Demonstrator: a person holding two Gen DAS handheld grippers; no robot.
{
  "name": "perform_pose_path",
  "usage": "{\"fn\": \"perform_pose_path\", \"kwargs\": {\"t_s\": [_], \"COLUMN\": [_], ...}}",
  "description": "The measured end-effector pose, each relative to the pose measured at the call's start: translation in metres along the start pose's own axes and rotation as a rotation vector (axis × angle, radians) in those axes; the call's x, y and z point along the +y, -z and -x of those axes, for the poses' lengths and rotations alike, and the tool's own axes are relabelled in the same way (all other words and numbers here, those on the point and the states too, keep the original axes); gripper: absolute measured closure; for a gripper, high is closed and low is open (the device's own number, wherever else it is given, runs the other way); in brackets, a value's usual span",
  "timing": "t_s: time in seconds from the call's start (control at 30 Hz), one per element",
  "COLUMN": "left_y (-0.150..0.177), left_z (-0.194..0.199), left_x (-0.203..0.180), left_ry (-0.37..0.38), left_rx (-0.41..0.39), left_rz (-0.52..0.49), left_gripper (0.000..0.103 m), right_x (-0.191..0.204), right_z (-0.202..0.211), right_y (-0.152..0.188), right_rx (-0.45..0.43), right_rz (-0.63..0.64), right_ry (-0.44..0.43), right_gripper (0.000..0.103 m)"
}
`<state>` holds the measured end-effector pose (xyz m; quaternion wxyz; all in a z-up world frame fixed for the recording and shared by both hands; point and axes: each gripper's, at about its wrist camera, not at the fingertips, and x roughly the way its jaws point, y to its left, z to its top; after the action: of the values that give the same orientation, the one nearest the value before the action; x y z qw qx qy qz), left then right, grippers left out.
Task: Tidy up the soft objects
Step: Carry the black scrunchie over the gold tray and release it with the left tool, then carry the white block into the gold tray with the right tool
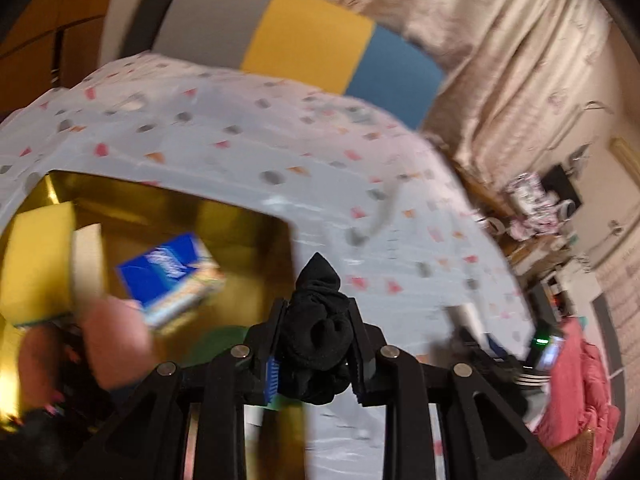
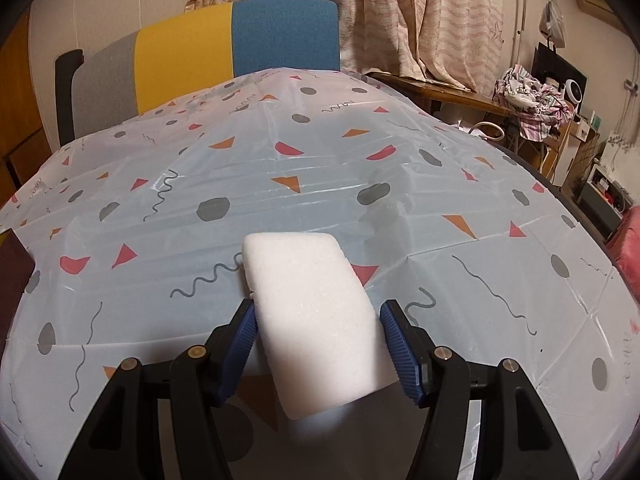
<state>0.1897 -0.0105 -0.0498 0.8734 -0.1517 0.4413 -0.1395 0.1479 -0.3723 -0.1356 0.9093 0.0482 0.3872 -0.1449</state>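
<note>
Left claw [image 1: 318, 320] pinches a bunched black sock [image 1: 320, 336].

Left gripper [image 1: 318, 336] low at frame centre, clamped on black fabric; right gripper [image 2: 318, 350] low centre, pinching a white block.

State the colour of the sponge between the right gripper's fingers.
White; the sponge shows best in the right wrist view.
</note>
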Motion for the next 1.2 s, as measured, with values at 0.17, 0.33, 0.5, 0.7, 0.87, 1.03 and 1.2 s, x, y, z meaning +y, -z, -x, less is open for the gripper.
{"fn": "perform_pose_path", "kwargs": {"t_s": [0.17, 0.33, 0.5, 0.7, 0.87, 1.03, 1.2], "left_y": [-0.02, -0.027, -0.03, -0.027, -0.02, -0.004, 0.016], "left_z": [-0.036, -0.054, -0.061, -0.055, -0.04, -0.013, 0.021], "left_x": [0.02, 0.023, 0.02, 0.027, 0.028, 0.025, 0.021], "left_ry": [-0.038, -0.068, -0.147, -0.125, -0.144, -0.142, -0.089], "left_rx": [0.083, 0.115, 0.117, 0.122, 0.098, 0.056, 0.003], "left_rz": [-0.001, -0.003, -0.023, 0.003, 0.002, -0.024, -0.049], "left_gripper": [0.077, 0.076, 0.047, 0.039, 0.039, 0.039, 0.039], "right_x": [0.002, 0.004, 0.005, 0.007, 0.008, 0.008, 0.008], "right_z": [0.001, 0.0, 0.0, -0.001, -0.001, 0.001, 0.006], "right_y": [0.0, 0.0, 0.0, 0.0, 0.0, 0.0, 0.001], "right_rx": [-0.003, 0.0, 0.003, 0.005, 0.006, -0.001, -0.02], "right_rz": [0.009, 0.015, 0.02, 0.028, 0.034, 0.032, 0.033], "right_ry": [0.013, 0.02, 0.025, 0.035, 0.043, 0.046, 0.044], "right_gripper": [0.039, 0.039, 0.039, 0.039, 0.039, 0.039, 0.039]}}
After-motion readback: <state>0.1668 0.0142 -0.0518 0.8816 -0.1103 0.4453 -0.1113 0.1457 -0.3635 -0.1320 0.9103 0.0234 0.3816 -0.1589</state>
